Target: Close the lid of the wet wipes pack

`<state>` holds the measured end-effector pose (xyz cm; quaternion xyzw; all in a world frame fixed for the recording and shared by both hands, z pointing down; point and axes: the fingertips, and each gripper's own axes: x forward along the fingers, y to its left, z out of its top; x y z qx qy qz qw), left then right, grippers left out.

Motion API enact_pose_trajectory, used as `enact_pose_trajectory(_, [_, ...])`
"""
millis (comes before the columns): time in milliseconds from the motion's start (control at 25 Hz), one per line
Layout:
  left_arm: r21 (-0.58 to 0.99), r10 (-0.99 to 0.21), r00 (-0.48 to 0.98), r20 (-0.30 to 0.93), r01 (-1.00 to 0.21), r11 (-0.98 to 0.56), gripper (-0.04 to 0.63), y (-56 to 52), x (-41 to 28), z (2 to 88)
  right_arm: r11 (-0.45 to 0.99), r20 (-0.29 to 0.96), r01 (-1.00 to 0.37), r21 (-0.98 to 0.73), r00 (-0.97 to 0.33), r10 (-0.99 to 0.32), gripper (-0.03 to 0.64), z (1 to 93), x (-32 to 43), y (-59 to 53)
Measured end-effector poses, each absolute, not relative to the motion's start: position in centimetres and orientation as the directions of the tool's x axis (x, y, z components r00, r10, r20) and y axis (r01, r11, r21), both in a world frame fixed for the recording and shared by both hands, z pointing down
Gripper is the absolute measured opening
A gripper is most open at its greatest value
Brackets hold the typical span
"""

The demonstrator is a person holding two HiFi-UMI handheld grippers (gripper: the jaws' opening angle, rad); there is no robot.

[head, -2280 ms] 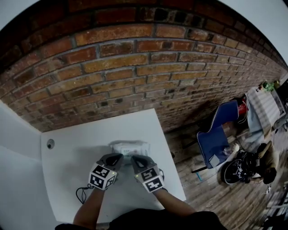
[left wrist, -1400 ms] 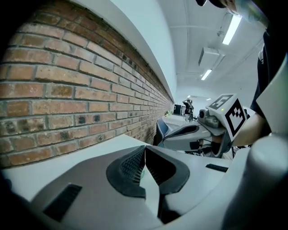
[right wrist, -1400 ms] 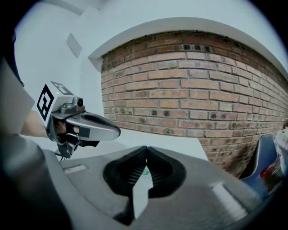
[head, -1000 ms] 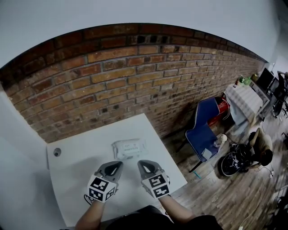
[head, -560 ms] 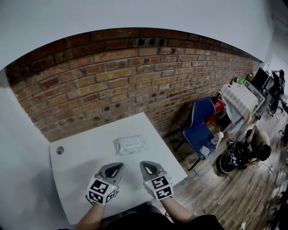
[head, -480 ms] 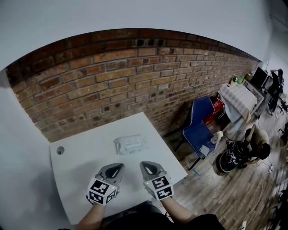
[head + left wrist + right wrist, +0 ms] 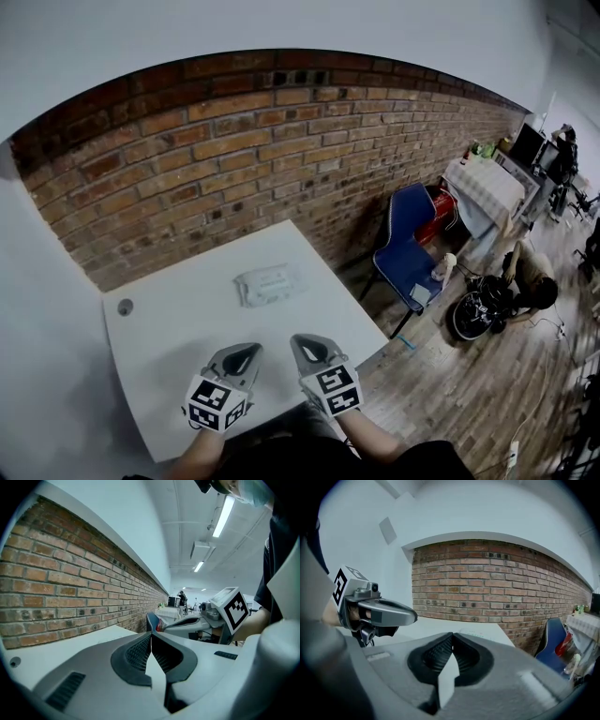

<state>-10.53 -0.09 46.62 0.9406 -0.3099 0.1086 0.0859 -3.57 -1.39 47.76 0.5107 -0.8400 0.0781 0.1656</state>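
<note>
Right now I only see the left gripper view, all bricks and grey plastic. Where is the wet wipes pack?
Observer: In the head view, the flat white plastic wet wipes pack lies on the white rectangular table, ahead of the left tool and right tool, touching neither.
Operator: Is the right tool holding anything?
Observer: No. The right gripper view shows its jaws together with nothing between them.
</note>
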Motion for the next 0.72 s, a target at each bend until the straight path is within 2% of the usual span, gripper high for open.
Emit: enact_pose_trajectory(720, [0.113, -0.569, 0.79, 0.227, -0.602, -0.791, 0.014, 4.5, -11.8, 46.9, 0.44, 0.346, -0.897, 0.038, -0.401, -0.848, -0.002, 48.0, -4.1, 3.4])
